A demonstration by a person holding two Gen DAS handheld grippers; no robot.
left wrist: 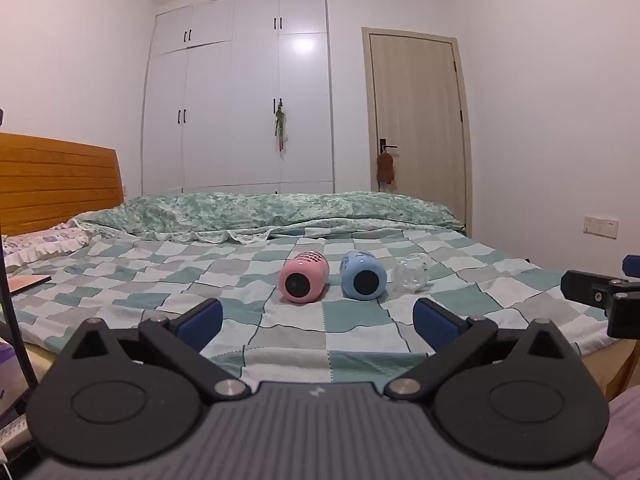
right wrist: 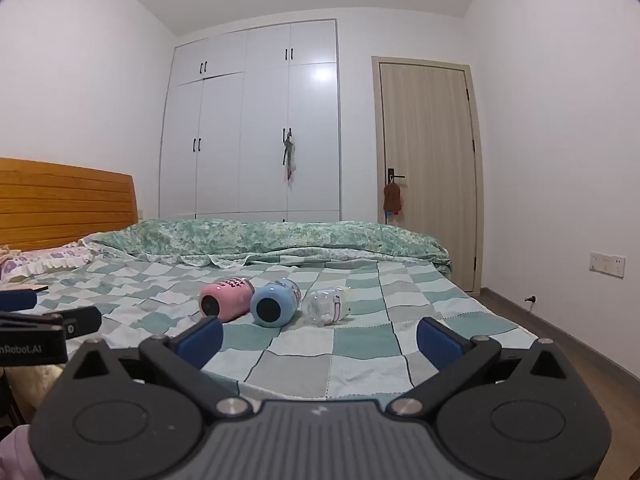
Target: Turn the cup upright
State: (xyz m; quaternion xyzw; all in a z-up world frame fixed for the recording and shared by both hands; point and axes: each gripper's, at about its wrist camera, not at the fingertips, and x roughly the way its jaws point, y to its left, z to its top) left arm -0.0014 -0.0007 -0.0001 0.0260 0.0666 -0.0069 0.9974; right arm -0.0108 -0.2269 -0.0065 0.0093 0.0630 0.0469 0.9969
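Cups lie in a row of 3 on the checked bedsheet [left wrist: 328, 332], all on their sides w/ bases toward the cameras: pink cup [left wrist: 303, 283] on the left, blue cup [left wrist: 363, 275] in the middle, clear cup [left wrist: 410, 276] on the right. Pink & blue sit just beside each other, and the right wrist view shows them touching or nearly so; clear cup is just beside the blue one. None is upright. Left gripper [left wrist: 318, 316] hangs near the bed's front edge, jaws spread wide, blue pads [left wrist: 202, 320] well apart w/ nothing between them but sheet; cups are farther in, beyond the fingertips. Right gripper [right wrist: 320, 334] is likewise wide open & holds nothing, its pads [right wrist: 438, 338] short of the cups. Each gripper shows at the edge of the other's view, so the 2 are side by side. Behind the cups a green quilt [left wrist: 272, 212] is bunched across the bed; wooden headboard [left wrist: 56, 180] at left, white wardrobe [left wrist: 240, 92] & closed door [left wrist: 416, 108] on the far wall.
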